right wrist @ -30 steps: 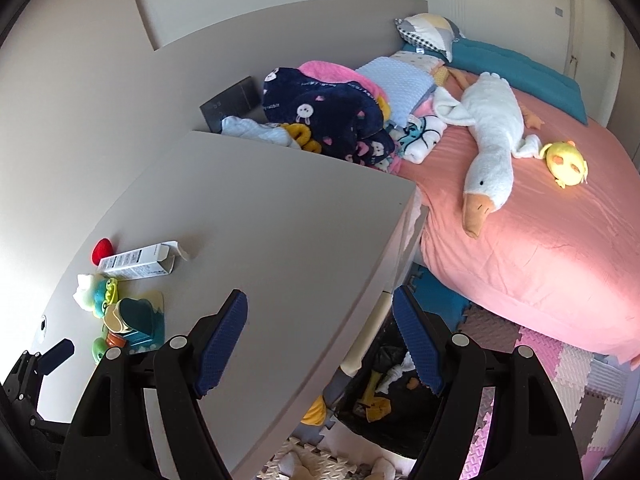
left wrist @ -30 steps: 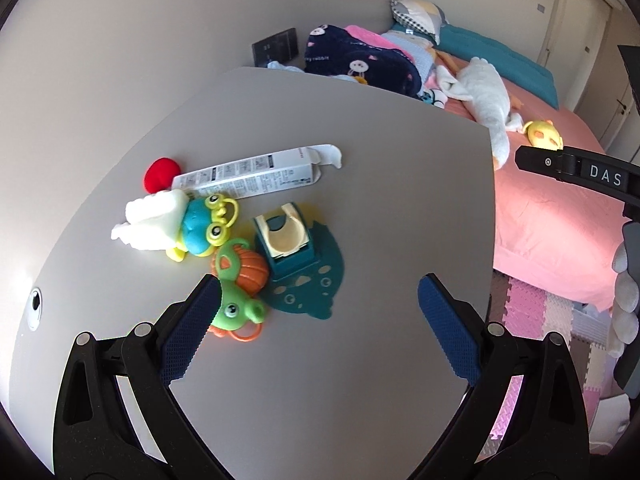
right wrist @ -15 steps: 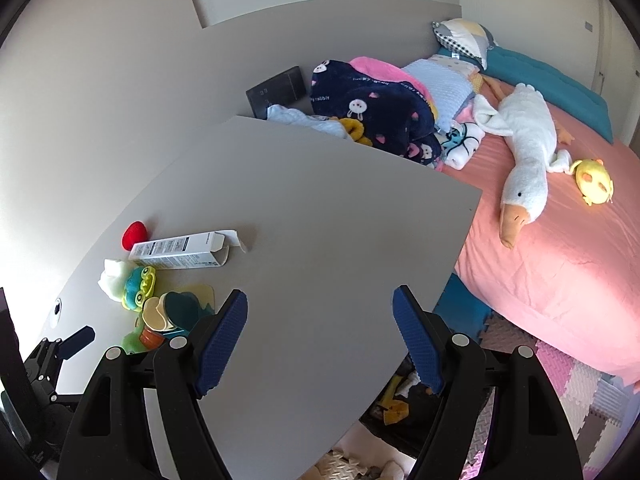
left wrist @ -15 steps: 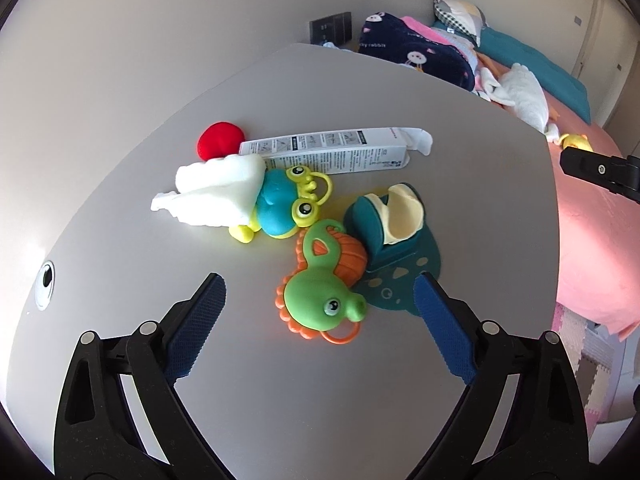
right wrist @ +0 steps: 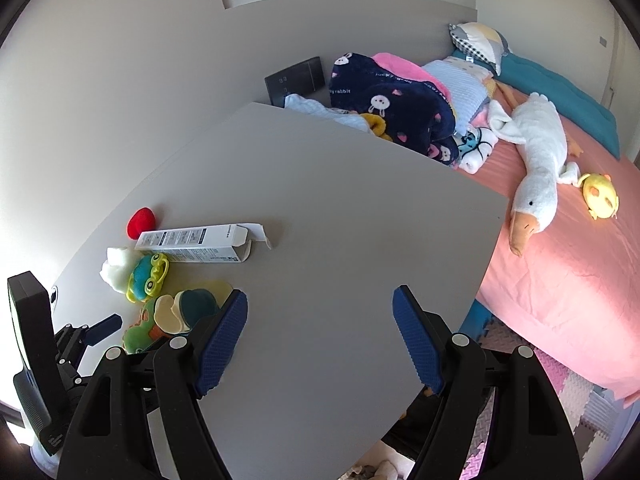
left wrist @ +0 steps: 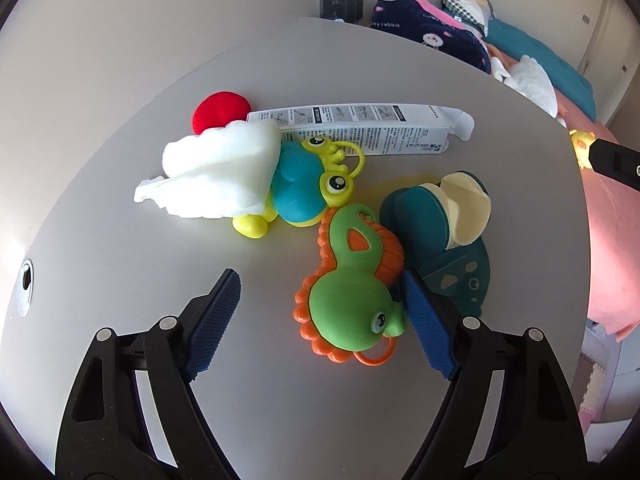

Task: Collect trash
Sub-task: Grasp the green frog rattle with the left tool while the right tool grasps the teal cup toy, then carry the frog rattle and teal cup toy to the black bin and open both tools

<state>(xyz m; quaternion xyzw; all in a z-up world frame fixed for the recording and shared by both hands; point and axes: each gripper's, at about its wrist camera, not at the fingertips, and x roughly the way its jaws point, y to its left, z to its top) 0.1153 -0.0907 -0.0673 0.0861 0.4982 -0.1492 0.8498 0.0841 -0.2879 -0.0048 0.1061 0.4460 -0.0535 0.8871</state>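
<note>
Left tongs [left wrist: 320,312] closing around the green-and-orange plastic frog toy [left wrist: 352,300].
Pads not yet pressing it; right tongs [right wrist: 320,334] gape released over bare grey surface [right wrist: 320,208].

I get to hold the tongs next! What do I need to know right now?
Left tongs: closing, nothing gripped; the green frog toy lies between the pads, against one.
Right tongs: open, empty, over bare table.
Trash on the table: long white carton, white foam piece. Beside them: blue frog toy, teal toy, red ball.
Done: nothing collected yet.
Left: pick up the carton and foam, probably leaving the toys.
</note>
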